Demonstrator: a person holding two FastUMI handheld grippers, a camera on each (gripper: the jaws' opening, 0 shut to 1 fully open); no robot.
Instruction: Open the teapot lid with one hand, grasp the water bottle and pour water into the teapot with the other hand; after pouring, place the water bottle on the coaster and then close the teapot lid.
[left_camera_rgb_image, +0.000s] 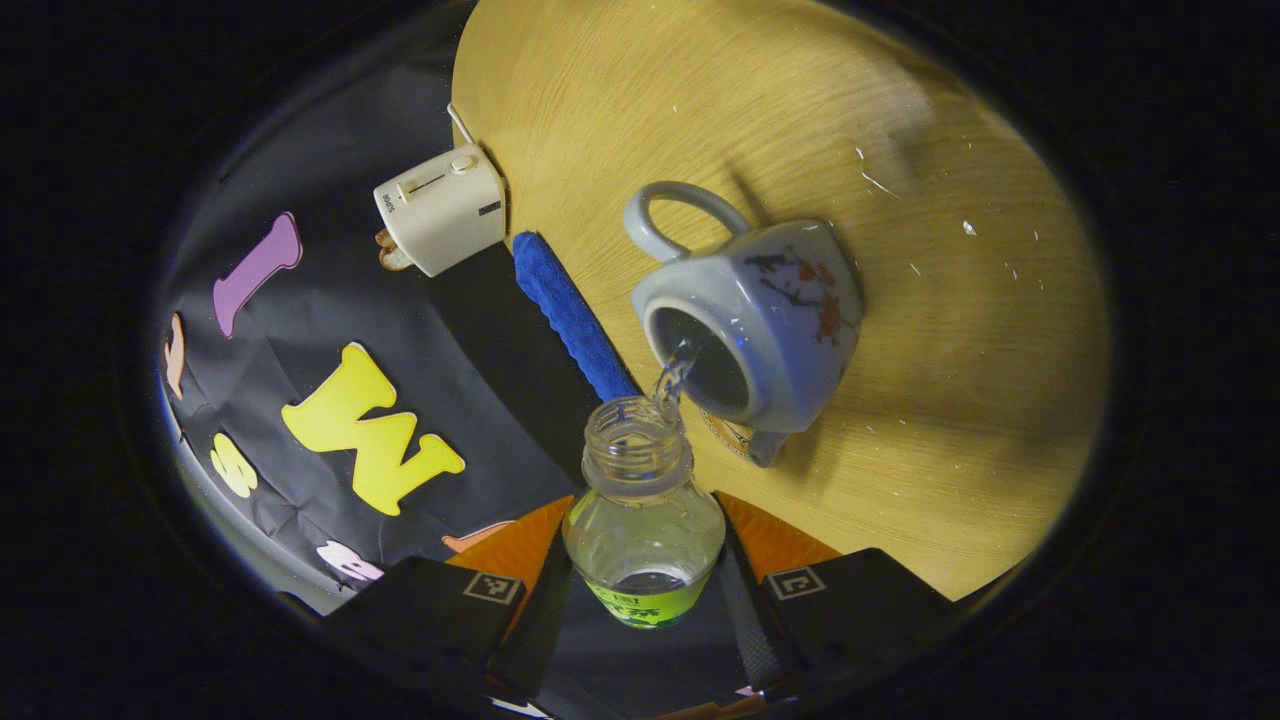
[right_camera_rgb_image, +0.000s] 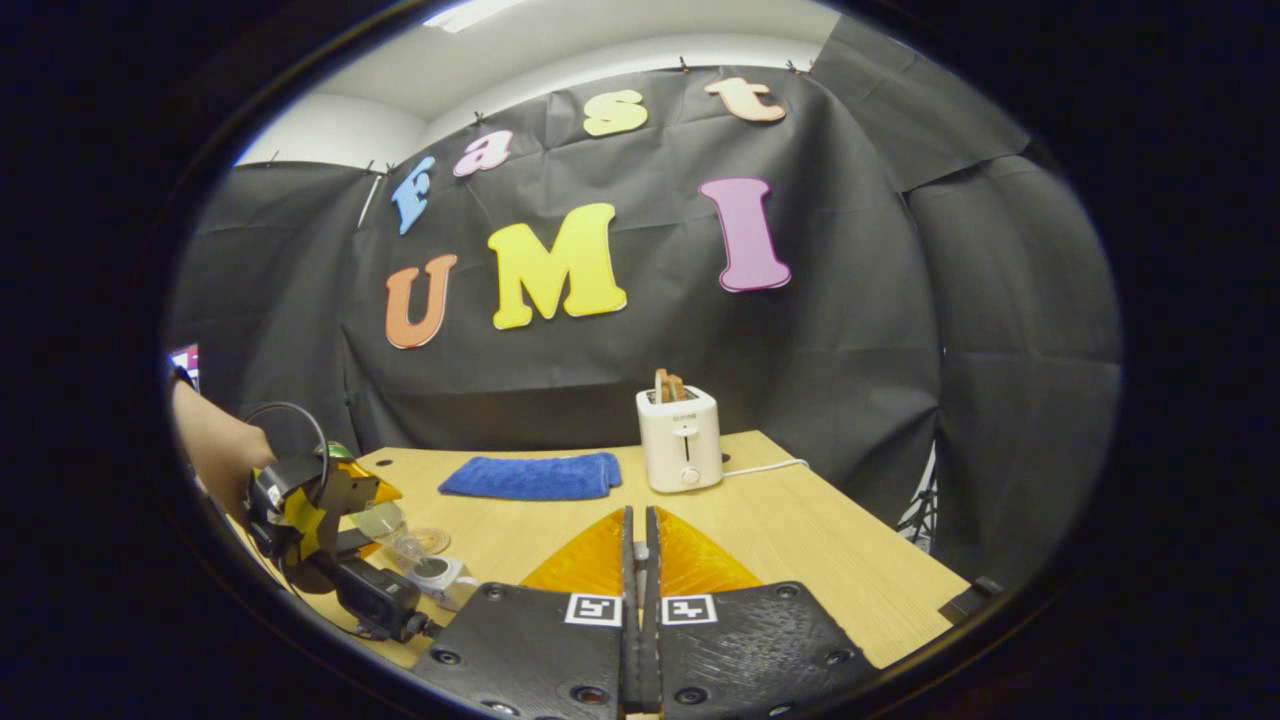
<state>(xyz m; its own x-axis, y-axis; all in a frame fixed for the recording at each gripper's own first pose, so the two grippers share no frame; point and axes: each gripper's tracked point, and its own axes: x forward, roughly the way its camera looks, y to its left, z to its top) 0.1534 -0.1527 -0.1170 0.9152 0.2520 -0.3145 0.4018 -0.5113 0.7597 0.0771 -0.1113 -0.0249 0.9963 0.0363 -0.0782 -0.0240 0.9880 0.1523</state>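
The wooden surface (left_camera_rgb_image: 930, 420) is pale and bare-grained, flecked with a few white specks, and it runs back to a wall of black cloth (right_camera_rgb_image: 840, 340); above the cloth a strip of white ceiling shows in the right gripper view. Near the back edge of the surface stands a white toaster (right_camera_rgb_image: 680, 438) with toast sticking out of its slot and a white cord trailing off its side. Just beside it lies a folded blue towel (right_camera_rgb_image: 532, 476).

In the left gripper view the left claw (left_camera_rgb_image: 645, 590) is clamped on a clear water bottle (left_camera_rgb_image: 643, 520), one finger pressing each side of its body. The bottle is uncapped and tipped forward, and a thin stream of water (left_camera_rgb_image: 675, 375) runs from its mouth into the open top of the teapot (left_camera_rgb_image: 760, 320). The teapot is pale blue-grey with a red blossom pattern and a looped handle, and it stands on the surface with no lid on it.

The right claw (right_camera_rgb_image: 636, 600) has its fingers together, held above the surface well apart from the pouring. Far to its left a person's hand (right_camera_rgb_image: 215, 450) grips the left claw's handle.
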